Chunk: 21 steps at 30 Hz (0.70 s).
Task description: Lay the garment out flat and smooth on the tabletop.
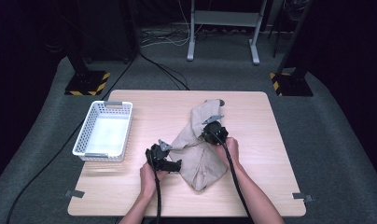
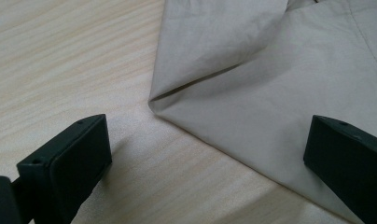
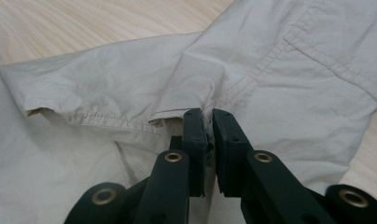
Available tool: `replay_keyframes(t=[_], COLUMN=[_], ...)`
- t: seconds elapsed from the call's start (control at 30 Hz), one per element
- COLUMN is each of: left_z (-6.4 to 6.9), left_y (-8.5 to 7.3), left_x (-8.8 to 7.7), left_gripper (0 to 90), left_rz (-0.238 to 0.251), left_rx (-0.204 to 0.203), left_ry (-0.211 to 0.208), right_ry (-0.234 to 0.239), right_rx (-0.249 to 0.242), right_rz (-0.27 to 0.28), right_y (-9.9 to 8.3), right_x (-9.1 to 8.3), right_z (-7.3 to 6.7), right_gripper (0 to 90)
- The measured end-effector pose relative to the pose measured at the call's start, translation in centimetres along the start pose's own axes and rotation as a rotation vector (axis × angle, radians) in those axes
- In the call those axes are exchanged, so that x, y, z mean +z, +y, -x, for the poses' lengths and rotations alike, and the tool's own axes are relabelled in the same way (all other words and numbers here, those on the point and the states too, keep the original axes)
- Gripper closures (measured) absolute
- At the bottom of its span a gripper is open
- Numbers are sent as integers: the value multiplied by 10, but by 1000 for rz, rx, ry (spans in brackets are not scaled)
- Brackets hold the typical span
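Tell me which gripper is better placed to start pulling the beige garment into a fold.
Right. The right gripper is already shut on a seam edge of the beige garment, so it could probably lift at once. The left gripper stands open at the garment's folded corner, with no pad pressing on cloth.

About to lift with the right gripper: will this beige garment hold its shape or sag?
Likely floppy: the beige garment lies creased and folded on the table. The right gripper pinches one fold, so the rest probably drapes. Thin cloth, so probably light and unlikely to slip.
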State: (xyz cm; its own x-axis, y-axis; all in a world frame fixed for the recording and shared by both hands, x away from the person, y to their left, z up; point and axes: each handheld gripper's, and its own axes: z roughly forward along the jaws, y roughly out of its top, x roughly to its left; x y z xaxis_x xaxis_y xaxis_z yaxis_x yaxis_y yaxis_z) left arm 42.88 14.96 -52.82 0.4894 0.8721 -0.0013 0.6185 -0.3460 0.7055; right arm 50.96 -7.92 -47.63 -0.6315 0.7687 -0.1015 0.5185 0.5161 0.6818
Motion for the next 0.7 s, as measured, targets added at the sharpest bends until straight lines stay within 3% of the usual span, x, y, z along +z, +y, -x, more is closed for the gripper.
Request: replay_keyframes(t=[0.7], left_z=[0], left_y=[0], left_x=[0], left_gripper=[6], left_rz=[0], left_rx=[-3], left_ry=[2], right_ry=[-58], right_rx=[38], right_rz=[63], right_y=[-2], right_x=[-32], right_z=[25], right_gripper=[848])
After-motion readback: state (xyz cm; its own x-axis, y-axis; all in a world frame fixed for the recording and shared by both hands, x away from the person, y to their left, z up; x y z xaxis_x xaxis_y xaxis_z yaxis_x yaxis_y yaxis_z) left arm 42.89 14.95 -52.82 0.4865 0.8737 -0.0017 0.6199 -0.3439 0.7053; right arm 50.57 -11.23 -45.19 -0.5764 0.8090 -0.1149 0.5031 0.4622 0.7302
